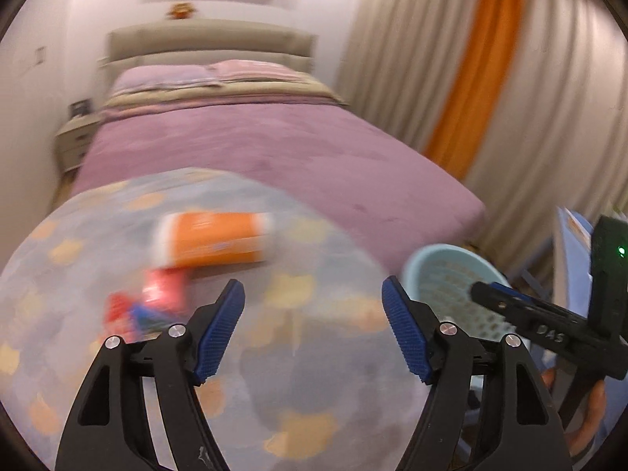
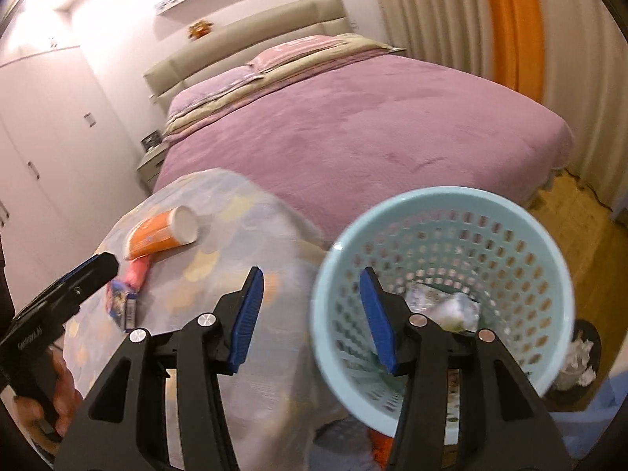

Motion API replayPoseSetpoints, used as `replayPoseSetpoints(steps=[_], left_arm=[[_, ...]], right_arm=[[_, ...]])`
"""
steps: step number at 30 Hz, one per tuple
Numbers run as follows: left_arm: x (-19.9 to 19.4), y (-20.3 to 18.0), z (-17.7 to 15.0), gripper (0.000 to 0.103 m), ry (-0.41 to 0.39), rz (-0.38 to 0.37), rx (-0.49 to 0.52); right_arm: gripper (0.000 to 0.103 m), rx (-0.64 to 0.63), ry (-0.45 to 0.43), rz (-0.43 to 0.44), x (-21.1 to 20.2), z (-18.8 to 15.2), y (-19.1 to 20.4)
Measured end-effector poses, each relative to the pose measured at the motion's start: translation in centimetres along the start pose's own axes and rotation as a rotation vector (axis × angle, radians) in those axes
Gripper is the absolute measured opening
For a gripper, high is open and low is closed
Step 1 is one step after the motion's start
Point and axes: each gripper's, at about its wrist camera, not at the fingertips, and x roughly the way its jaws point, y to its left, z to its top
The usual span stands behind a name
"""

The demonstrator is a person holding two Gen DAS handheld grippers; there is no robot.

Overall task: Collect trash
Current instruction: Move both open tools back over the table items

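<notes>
Trash lies on a round table with a pale patterned cloth (image 1: 298, 373) (image 2: 235, 231): an orange-and-white tube (image 1: 214, 243) (image 2: 163, 233) on its side, a pink packet (image 1: 163, 288) (image 2: 139, 272) and a small blue-and-red packet (image 1: 129, 316) (image 2: 123, 304). My left gripper (image 1: 312, 286) hangs open over the table, right of the trash, nothing between its pads. A light blue perforated basket (image 1: 443, 274) (image 2: 443, 200) stands off the table's right edge with crumpled paper inside. My right gripper (image 2: 311, 274) hovers above the basket's left rim, jaws apart and empty.
A bed with a purple cover (image 2: 353, 137) fills the room behind the table. Beige and orange curtains (image 1: 471, 78) hang on the right. A dark bin with crumpled paper (image 2: 581, 353) sits on the wooden floor. A nightstand (image 1: 74, 141) stands left of the bed.
</notes>
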Motion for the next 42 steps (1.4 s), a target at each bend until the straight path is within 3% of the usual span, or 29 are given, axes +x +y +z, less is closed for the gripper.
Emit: replayPoseSetpoints(steps=[6, 8, 11, 16, 21, 30, 37, 39, 42], left_arm=[[-1.8, 5.3, -1.8, 0.074, -0.019, 0.174, -0.041], [-2.0, 6.3, -2.8, 0.074, -0.002, 0.194, -0.029], [-1.6, 6.4, -4.2, 0.078, 0.032, 0.17, -0.008], [0.1, 5.4, -5.9, 0.078, 0.062, 0.27, 0.102], [1.8, 6.5, -6.3, 0.076, 0.098, 0.384, 0.13], [-0.1, 11.0, -6.5, 0.07, 0.123, 0.38, 0.018], [-2.5, 15.0, -6.6, 0.069, 0.121, 0.383, -0.09], [-2.9, 15.7, -6.4, 0.07, 0.118, 0.339, -0.134], [-3.0, 16.1, -5.9, 0.079, 0.111, 0.224, -0.228]], right_arm=[[0.048, -0.039, 0.044, 0.041, 2.3, -0.4, 3.1], [0.048, -0.055, 0.059, 0.052, 3.0, -0.8, 4.1], [0.048, -0.072, 0.072, 0.06, 3.6, -1.2, 5.1], [0.048, -0.087, 0.078, 0.06, 3.8, -1.6, 6.0], [0.048, -0.084, 0.078, 0.052, 3.8, -1.6, 5.7], [0.048, -0.091, 0.093, 0.065, 4.5, -1.5, 5.8], [0.048, -0.159, 0.099, 0.091, 5.8, -1.0, 8.7], [0.048, -0.196, 0.088, 0.105, 6.2, -0.6, 10.0], [0.048, -0.242, 0.07, 0.14, 7.1, 0.3, 11.9]])
